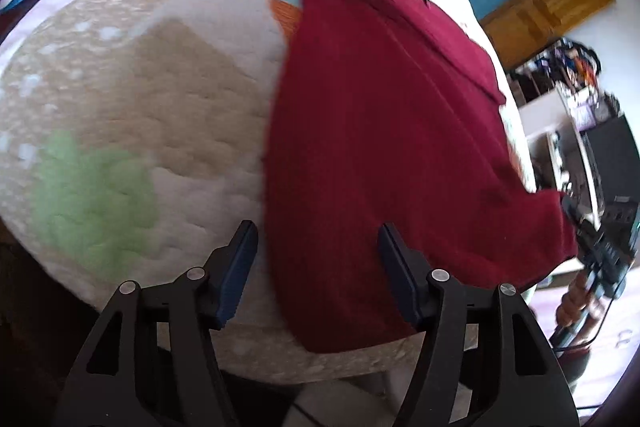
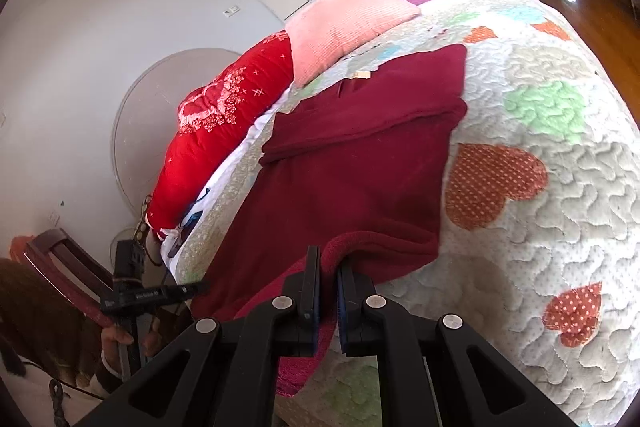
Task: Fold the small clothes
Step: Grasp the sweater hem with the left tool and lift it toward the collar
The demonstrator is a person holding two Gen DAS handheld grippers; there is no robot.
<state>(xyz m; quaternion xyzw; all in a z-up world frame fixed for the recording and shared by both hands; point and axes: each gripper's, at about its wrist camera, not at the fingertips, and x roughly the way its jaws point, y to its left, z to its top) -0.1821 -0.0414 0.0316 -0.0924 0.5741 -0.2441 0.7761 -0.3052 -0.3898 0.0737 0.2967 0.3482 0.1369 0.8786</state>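
Observation:
A dark red knitted garment (image 1: 380,131) lies spread on a quilted bed cover (image 1: 152,99). My left gripper (image 1: 316,239) is open, its fingers straddling the garment's near left edge just above the cloth. My right gripper (image 2: 329,267) is shut on a near corner of the garment (image 2: 352,155), with a fold of cloth pinched between the pads and hanging below. In the left wrist view the right gripper (image 1: 576,215) holds the garment's right corner off the bed edge.
The quilt (image 2: 540,227) has heart and cloud patches. A pink pillow (image 2: 340,27) and a red quilt (image 2: 224,131) lie at the bed's far end. A wooden chair (image 2: 64,263) stands by the bed. Shelves and a wooden door (image 1: 540,7) are at the right.

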